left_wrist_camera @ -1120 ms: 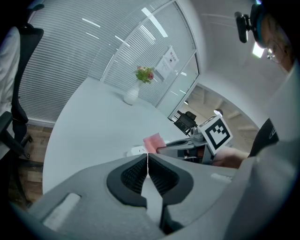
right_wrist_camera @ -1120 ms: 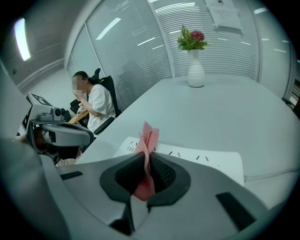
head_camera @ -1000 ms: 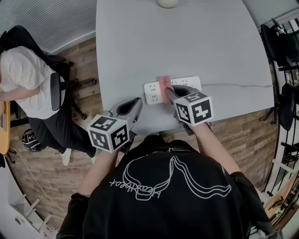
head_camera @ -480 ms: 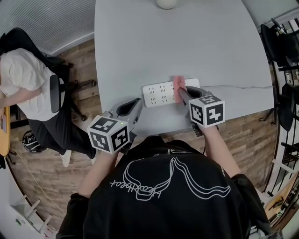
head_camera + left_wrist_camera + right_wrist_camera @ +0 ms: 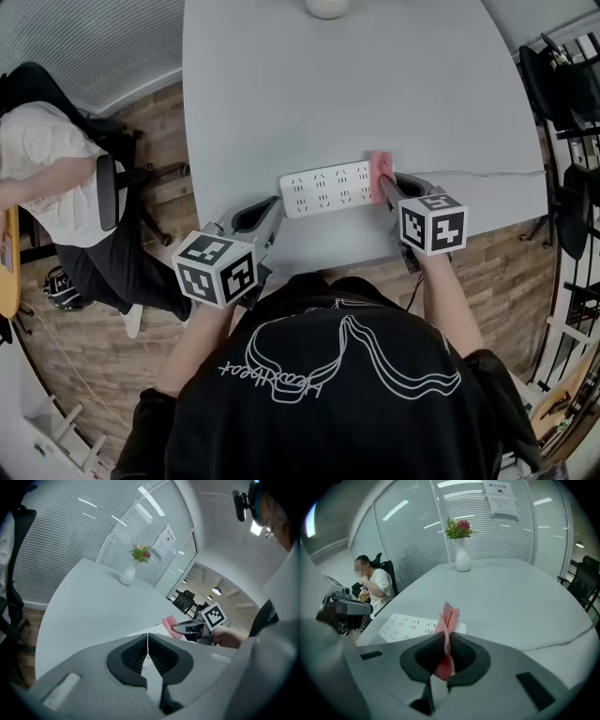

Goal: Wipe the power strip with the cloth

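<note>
A white power strip point(image 5: 330, 187) lies across the near part of the grey table point(image 5: 328, 103), its cable point(image 5: 487, 172) running off to the right. My right gripper point(image 5: 385, 185) is shut on a pink cloth point(image 5: 381, 167) that rests on the strip's right end. In the right gripper view the cloth point(image 5: 447, 623) sticks up between the closed jaws, with the strip point(image 5: 412, 625) stretching left behind it. My left gripper point(image 5: 270, 210) hovers at the table's near edge, left of the strip, shut and empty; its pads point(image 5: 147, 656) meet in the left gripper view.
A white vase point(image 5: 462, 559) with flowers stands at the table's far end. A person sits in an office chair point(image 5: 111, 187) to the left of the table. Dark chairs point(image 5: 562, 84) stand at the right. The floor is wood.
My right gripper has slid the pink cloth rightward along the power strip, from near its left-middle to its right end. The left gripper has stayed put.
</note>
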A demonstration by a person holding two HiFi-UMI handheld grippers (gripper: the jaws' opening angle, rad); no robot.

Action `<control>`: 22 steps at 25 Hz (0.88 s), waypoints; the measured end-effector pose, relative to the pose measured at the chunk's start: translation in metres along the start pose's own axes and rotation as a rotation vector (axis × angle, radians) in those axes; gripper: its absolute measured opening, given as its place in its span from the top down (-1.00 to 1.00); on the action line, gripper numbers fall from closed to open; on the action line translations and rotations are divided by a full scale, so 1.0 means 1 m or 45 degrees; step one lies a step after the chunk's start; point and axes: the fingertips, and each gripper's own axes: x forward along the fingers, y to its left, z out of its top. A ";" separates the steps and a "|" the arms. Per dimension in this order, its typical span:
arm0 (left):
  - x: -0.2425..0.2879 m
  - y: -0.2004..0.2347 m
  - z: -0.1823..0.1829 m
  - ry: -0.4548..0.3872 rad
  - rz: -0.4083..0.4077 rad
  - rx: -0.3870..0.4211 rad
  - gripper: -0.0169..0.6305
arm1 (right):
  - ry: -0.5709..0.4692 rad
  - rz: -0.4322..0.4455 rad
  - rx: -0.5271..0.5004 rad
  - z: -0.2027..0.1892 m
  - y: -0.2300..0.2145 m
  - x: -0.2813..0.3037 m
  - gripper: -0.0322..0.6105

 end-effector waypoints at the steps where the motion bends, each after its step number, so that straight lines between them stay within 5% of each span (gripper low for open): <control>1: 0.000 0.000 0.000 0.001 0.001 0.003 0.90 | -0.002 -0.008 0.002 -0.001 -0.004 -0.002 0.78; 14: 0.002 0.000 0.003 0.005 -0.005 0.010 0.90 | 0.005 -0.078 0.035 -0.007 -0.029 -0.018 0.79; 22: -0.008 0.009 0.000 -0.013 0.027 -0.013 0.90 | -0.116 0.040 0.021 0.026 0.008 -0.032 0.79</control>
